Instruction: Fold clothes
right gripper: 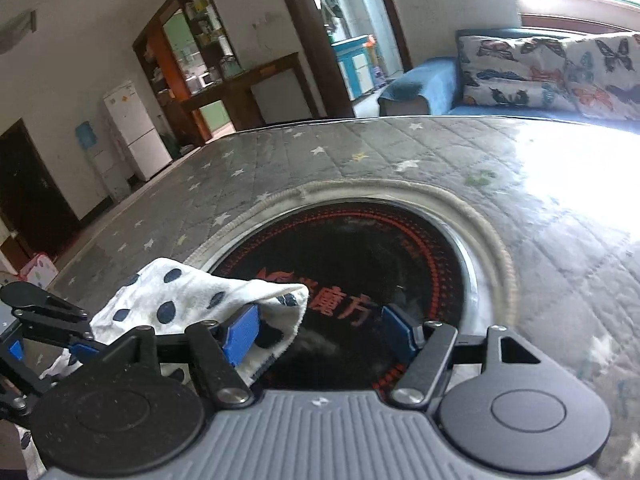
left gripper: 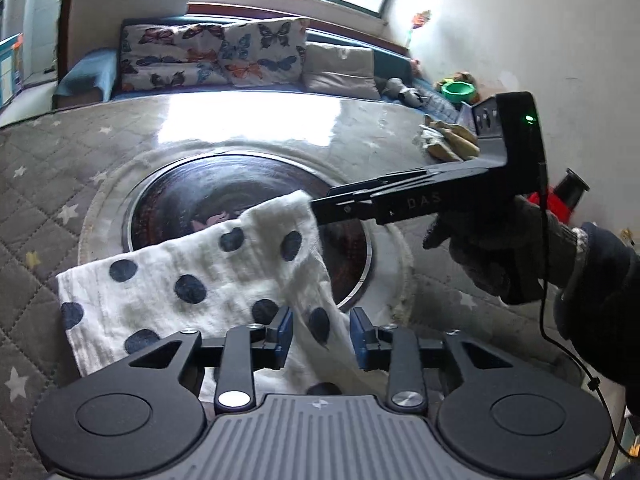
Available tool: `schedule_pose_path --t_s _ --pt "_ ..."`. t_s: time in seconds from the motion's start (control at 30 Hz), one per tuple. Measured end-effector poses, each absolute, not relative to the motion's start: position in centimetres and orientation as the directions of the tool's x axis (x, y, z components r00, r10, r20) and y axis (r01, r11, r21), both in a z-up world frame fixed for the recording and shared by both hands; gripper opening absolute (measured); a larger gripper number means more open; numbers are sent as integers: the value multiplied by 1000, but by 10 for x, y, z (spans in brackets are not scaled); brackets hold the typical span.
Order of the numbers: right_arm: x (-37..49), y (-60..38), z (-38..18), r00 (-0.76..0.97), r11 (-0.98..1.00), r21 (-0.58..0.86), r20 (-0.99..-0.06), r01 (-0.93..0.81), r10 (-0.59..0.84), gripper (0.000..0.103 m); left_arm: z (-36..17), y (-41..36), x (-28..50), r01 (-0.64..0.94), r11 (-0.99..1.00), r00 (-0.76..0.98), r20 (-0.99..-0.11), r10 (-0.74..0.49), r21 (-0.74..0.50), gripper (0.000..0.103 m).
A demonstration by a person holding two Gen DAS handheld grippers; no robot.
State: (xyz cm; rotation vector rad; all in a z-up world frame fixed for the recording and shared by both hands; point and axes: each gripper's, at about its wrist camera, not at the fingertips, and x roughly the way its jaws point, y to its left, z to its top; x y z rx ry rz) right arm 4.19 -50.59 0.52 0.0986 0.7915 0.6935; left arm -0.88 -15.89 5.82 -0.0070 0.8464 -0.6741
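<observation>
cloth: 1 point(left gripper: 192, 280) | hand-held grippers: 2 point(left gripper: 320, 336) point(right gripper: 316, 332) | butterfly cushions: 2 point(left gripper: 172, 56) | round cooktop: 1 point(right gripper: 360, 248)

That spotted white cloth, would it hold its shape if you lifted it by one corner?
Probably not. The spotted cloth already sags and creases where its corner is raised by the right gripper, so it looks floppy. Its thin, crinkled weave suggests it is light and would likely slide easily over the table cover.

"DAS" on right tongs point(left gripper: 320, 210); "魔方" on black round plate point(right gripper: 360, 256)
</observation>
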Motion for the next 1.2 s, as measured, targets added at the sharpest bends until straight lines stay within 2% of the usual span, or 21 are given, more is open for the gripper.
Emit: schedule_pose_path --t_s 0.13,0.2,0.4,0.5,0.7,0.8,1.0,1.2 --pt "35 -519 15 560 837 289 -636 -465 531 70 55 -164 -16 580 767 433 -693 -576 -275 35" --pt "31 -523 23 591 848 290 -616 -444 520 69 53 -166 -20 592 757 421 -696 -582 -276 40" --pt "24 -495 38 581 793 300 -553 -530 597 46 51 -173 -34 624 734 397 -700 -593 -268 45" --pt "23 -466 34 527 752 285 -568 -594 632 42 51 -172 -39 627 731 392 -702 -595 -270 46" --pt "28 -436 14 520 777 172 -653 -606 551 40 49 -160 -51 615 733 381 -704 -599 -291 48" --pt "25 -437 20 542 790 172 -641 -589 543 40 52 -152 -61 616 731 386 -696 -605 -294 53" --pt "-13 -434 38 506 717 175 -597 -675 622 40 64 -127 -76 588 746 435 -656 -617 -313 54" --pt "-29 -428 19 490 737 164 -651 -656 580 40 66 -99 -79 525 786 479 -651 -589 -325 54"
